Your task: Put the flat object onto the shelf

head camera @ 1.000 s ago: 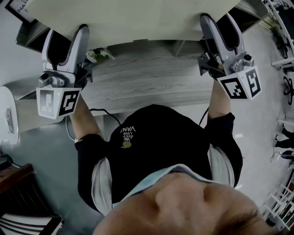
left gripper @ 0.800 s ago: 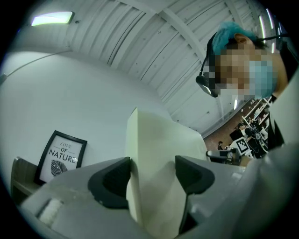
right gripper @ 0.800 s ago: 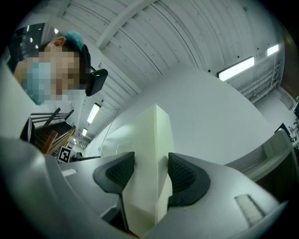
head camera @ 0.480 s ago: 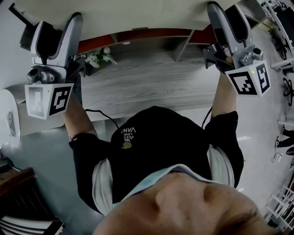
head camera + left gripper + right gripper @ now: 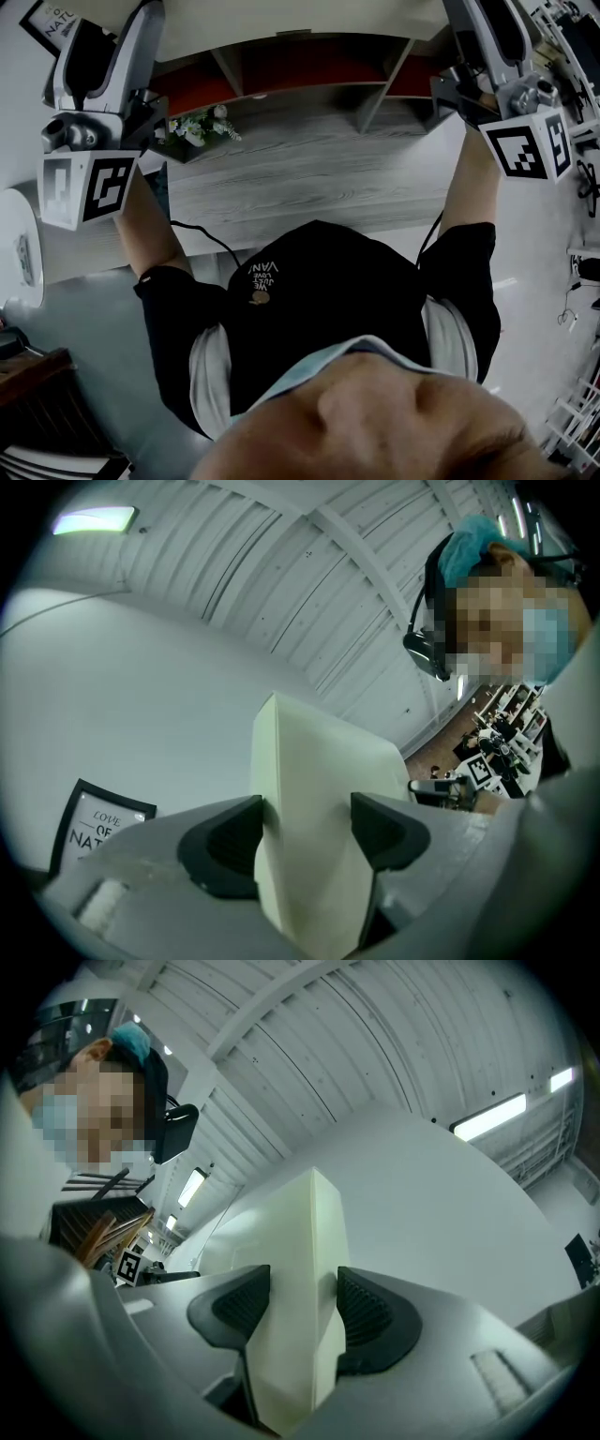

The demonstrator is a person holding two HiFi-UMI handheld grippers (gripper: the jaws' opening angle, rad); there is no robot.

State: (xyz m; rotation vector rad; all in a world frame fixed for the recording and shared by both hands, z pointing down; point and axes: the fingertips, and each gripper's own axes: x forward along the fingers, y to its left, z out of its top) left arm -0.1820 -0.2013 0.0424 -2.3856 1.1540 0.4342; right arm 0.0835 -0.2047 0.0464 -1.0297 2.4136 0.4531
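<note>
Panel (image 5: pixel 300 14) | mostly cut off overhead | left hand-held gripper (image 5: pixel 305 832), right hand-held gripper (image 5: pixel 302 1302) pinch it

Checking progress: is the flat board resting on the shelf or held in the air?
Held in the air: the left gripper and right gripper each clamp the cream board, clear of the shelf.

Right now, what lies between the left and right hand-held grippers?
The panel spans it, in the head view; the left hand-held gripper and right hand-held gripper each clamp an end.
</note>
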